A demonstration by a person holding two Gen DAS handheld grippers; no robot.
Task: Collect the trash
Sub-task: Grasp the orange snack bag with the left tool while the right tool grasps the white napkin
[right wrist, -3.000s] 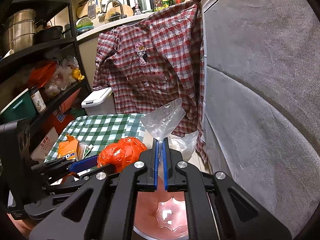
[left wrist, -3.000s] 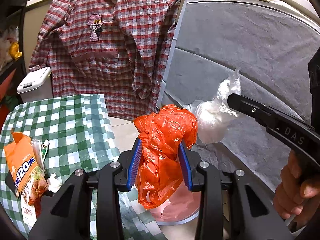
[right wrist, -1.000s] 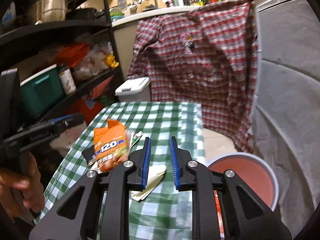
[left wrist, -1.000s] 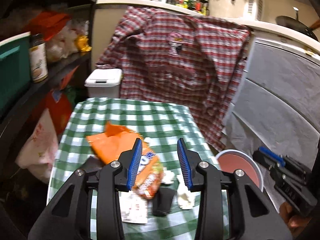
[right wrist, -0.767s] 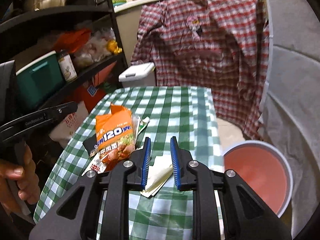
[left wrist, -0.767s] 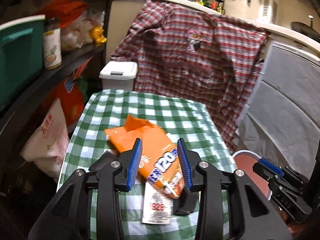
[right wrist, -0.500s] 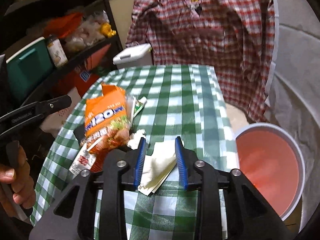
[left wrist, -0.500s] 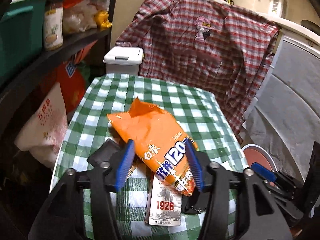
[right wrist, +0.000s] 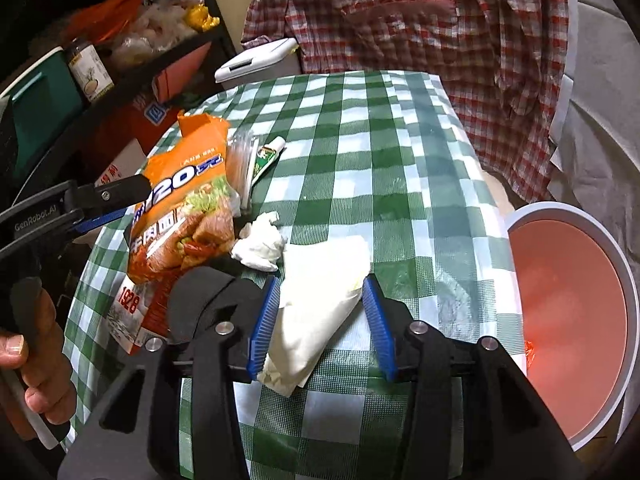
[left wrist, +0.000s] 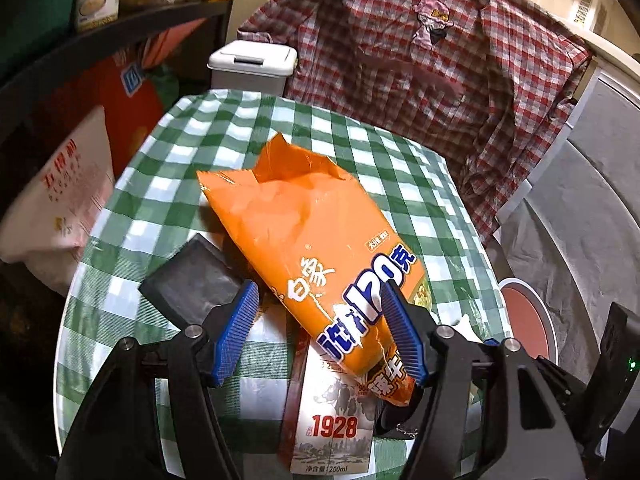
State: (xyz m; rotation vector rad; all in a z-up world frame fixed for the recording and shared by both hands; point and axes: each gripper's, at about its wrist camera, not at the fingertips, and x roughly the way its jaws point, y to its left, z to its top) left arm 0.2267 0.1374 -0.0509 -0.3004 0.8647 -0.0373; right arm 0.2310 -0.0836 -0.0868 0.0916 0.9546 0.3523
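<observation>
An orange noodle packet (left wrist: pixel 316 248) lies on the green checked table (left wrist: pixel 192 136), over a "1928" carton (left wrist: pixel 332 420) and beside a black wrapper (left wrist: pixel 188 280). My left gripper (left wrist: pixel 320 320) is open, its blue pads straddling the packet's lower end. My right gripper (right wrist: pixel 320 312) is open around a folded white paper wrapper (right wrist: pixel 316 300). A crumpled tissue (right wrist: pixel 260 246) and a small green sachet (right wrist: pixel 266 158) lie near the orange packet (right wrist: pixel 184 200). The left gripper also shows in the right wrist view (right wrist: pixel 112 204).
A white bin with a pink liner (right wrist: pixel 572 320) stands right of the table, holding something orange. A plaid shirt (left wrist: pixel 420 60) hangs behind. A small white lidded bin (left wrist: pixel 252 60) and cluttered dark shelves (right wrist: pixel 80 60) lie to the left.
Both grippers dropped the orange and clear bags, swung from the bin to the table, opened wider and lowered. The left now straddles the orange packet, the right the white paper.
</observation>
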